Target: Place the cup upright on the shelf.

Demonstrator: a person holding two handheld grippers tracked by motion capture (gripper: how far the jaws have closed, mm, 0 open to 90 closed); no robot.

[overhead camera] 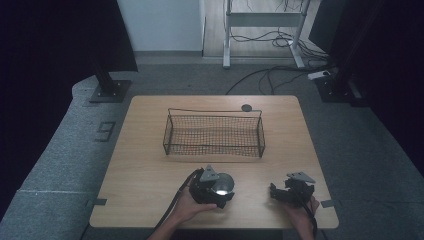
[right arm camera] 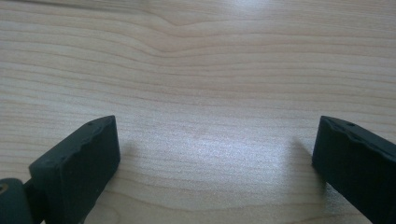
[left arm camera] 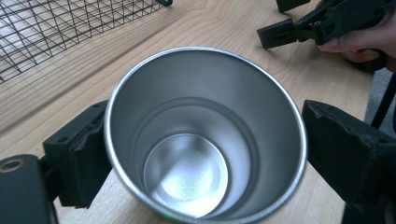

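Currently the left gripper (overhead camera: 216, 192) is bracketing a metal cup (left arm camera: 205, 135) standing upright at the near edge of the table (overhead camera: 150, 150), just in front of the wire basket (overhead camera: 214, 134). In the left gripper view its left jaw is lying against the cup wall, while the right jaw is standing beside the rim with a sliver of gap apparent, so a firm grip cannot be confirmed; the jaws are spread to roughly the cup's width. The right gripper (overhead camera: 291, 192) is resting low over bare wood to the right of the cup, jaws wide apart and holding nothing. Judging from the layout, the step in hand is securing the cup, probably for transfer into the basket. To do this well, the operator should be closing both jaws squarely on opposite sides of the wall below the rim, keeping the cup vertical, since smooth metal is likely to slip under a skewed grip. The cup is showing a clean, empty interior. The basket is likewise appearing empty.
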